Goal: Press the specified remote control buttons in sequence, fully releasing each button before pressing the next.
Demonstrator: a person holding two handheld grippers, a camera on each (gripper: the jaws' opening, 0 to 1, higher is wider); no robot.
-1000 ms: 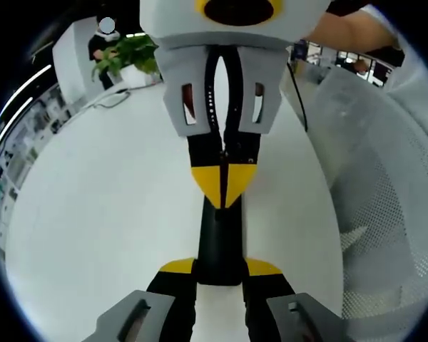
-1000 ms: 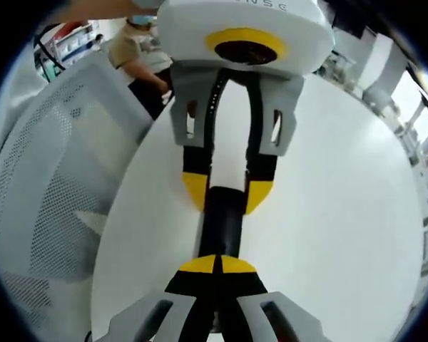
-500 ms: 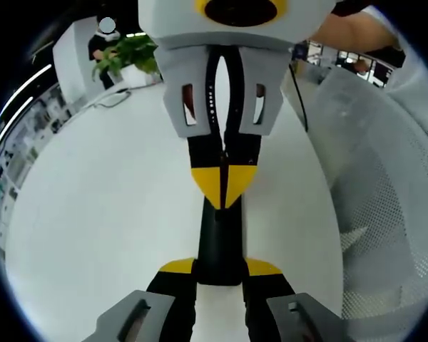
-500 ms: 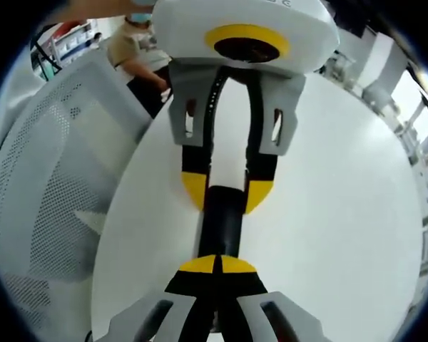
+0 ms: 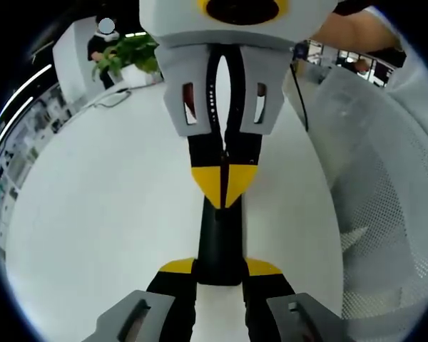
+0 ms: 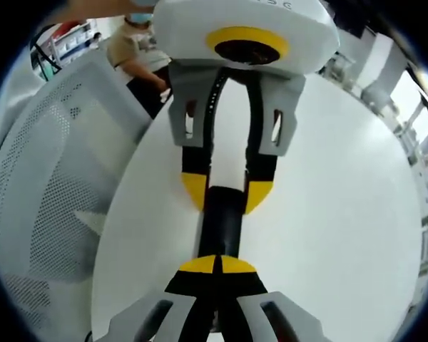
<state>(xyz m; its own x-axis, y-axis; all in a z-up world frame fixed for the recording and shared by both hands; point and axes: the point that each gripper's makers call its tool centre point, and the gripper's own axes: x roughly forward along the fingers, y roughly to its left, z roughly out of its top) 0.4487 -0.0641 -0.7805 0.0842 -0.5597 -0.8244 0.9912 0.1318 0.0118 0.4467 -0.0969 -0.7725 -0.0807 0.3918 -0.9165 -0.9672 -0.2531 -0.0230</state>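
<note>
Since the earlier frames almost nothing has moved: both views hold the same framing, and the right gripper view has shifted only very slightly. The left gripper (image 5: 221, 268) rises from the bottom of the left gripper view, its yellow-tipped jaws clamped on either side of the remote control (image 5: 221, 235), a slim black bar held above the table (image 5: 93, 214). The right gripper (image 5: 223, 184) enters from the top with its jaws drawn together, the paired yellow tips meeting in a point that touches the remote's far end. In the right gripper view the same arrangement appears reversed: the right gripper (image 6: 217, 265), tips closed, rests on the near end of the remote control (image 6: 221, 217), while the left gripper (image 6: 227, 191) grips its far end between parted tips. The table (image 6: 342, 214) is white, smooth, matte and rounded in outline. Beside it stands a white chair (image 5: 385, 185) with a perforated mesh back (image 6: 50, 178). At the table's far edge are a leafy green plant (image 5: 128, 53) and a thin dark cable (image 5: 296, 92); a person (image 6: 132, 50) stands behind the chair.
</note>
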